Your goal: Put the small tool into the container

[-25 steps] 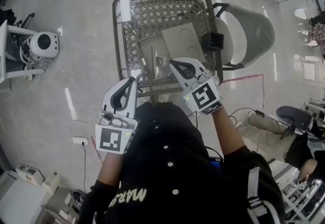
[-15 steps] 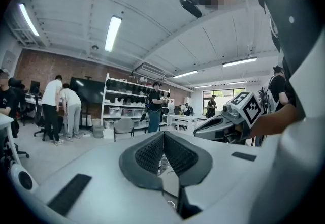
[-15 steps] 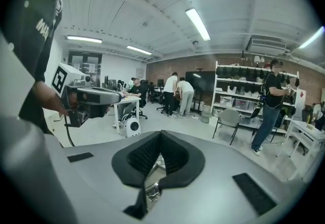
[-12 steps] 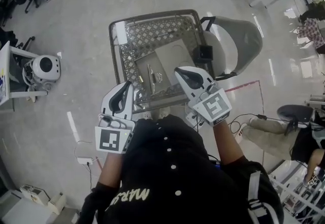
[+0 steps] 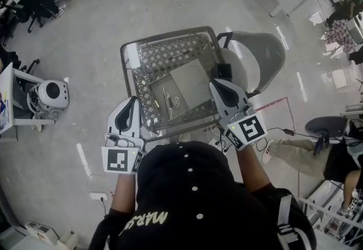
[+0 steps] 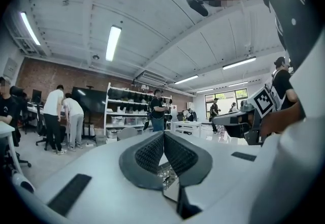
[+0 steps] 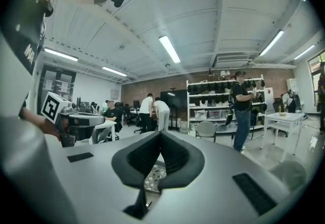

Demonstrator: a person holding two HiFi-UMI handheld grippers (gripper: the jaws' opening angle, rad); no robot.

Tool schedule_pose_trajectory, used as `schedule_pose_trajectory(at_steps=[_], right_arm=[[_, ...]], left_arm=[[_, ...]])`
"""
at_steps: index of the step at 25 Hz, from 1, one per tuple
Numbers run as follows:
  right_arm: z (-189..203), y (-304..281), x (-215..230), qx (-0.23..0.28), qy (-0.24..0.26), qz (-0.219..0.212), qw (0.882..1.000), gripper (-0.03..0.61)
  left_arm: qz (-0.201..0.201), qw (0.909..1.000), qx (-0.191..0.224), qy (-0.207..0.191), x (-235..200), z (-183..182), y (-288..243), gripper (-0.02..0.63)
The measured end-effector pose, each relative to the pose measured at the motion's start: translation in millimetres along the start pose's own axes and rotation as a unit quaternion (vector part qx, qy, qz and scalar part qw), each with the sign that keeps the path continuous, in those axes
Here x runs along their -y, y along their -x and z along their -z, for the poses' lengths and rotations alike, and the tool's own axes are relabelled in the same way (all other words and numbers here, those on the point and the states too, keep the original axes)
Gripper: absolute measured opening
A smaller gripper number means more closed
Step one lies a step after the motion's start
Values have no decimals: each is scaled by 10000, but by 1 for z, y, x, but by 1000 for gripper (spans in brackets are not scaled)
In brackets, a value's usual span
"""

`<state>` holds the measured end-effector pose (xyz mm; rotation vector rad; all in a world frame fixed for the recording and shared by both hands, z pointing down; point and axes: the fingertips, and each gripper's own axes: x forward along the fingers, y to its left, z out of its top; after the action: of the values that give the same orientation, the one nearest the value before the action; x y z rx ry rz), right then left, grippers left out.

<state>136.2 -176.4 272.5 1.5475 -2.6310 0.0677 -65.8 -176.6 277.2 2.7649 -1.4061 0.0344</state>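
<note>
wire cart (image 5: 168, 52) whole in head view; sliver past right tool (image 7: 160, 140)

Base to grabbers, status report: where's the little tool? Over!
Left tool shut, empty; right tool shut, empty. Slim metal piece lying in grey box on mesh cart. Nothing blocking the box. Over.

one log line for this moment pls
left gripper: fingers shut, empty | right gripper: fingers shut, empty | both at near edge of mesh basket | metal tool: lying in mesh basket, not held
</note>
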Motion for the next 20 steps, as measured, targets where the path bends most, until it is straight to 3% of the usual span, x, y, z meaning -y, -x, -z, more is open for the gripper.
schedule_pose_trajectory(at_steps=[10, 20], right_arm=[[-11, 30, 43, 573, -258, 1087, 9921, 12], [4, 37, 53, 511, -391, 1335, 9890, 12]], left_arm=[[-209, 9998, -37, -3, -18, 0, 7, 26], [-273, 9995, -146, -48, -23, 1, 12, 26]])
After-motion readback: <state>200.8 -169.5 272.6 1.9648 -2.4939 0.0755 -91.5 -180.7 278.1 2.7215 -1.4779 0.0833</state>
